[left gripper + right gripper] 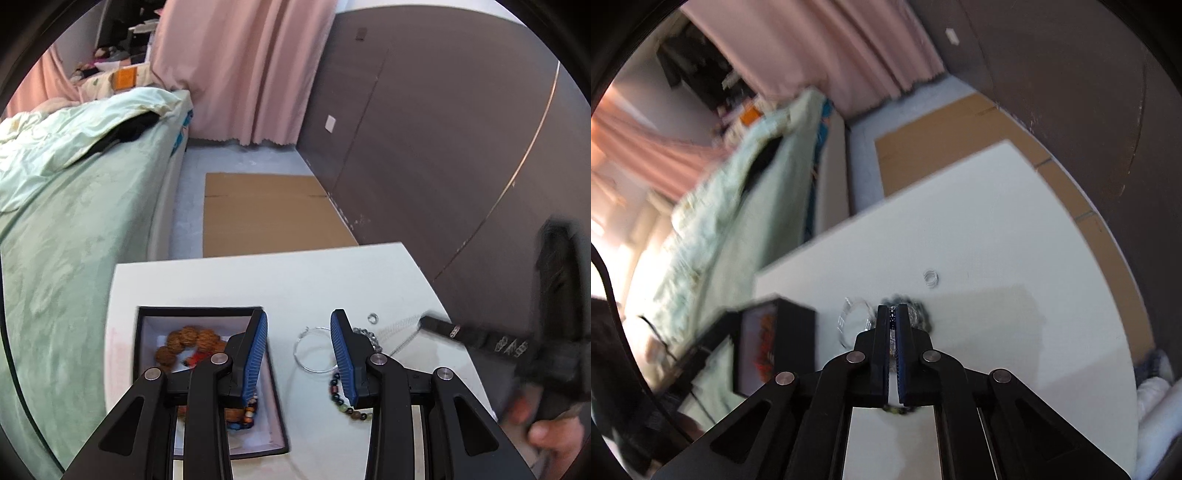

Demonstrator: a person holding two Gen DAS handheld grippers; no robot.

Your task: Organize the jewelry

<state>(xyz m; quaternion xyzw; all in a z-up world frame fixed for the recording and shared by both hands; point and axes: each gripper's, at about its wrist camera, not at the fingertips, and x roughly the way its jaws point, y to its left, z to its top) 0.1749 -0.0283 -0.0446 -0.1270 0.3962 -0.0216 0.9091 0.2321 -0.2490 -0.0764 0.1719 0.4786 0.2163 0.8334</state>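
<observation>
A black jewelry box (147,325) sits on the white table (295,280) and holds a brown walnut-bead bracelet (188,341). My left gripper (299,325) is open above the table, just right of the box. A thin silver hoop (314,349), a dark bead bracelet (341,400) and a small silver ring (373,317) lie on the table. My right gripper (428,322) is shut on a silver chain necklace (400,330). In the right wrist view the right gripper (894,312) pinches the chain (893,332), with the ring (931,277) and the box (775,332) nearby.
A bed with a green cover (74,206) stands left of the table. Flat cardboard (266,214) lies on the floor beyond it. Pink curtains (243,66) and a dark wall panel (443,129) are behind. A hand (554,435) shows at the right.
</observation>
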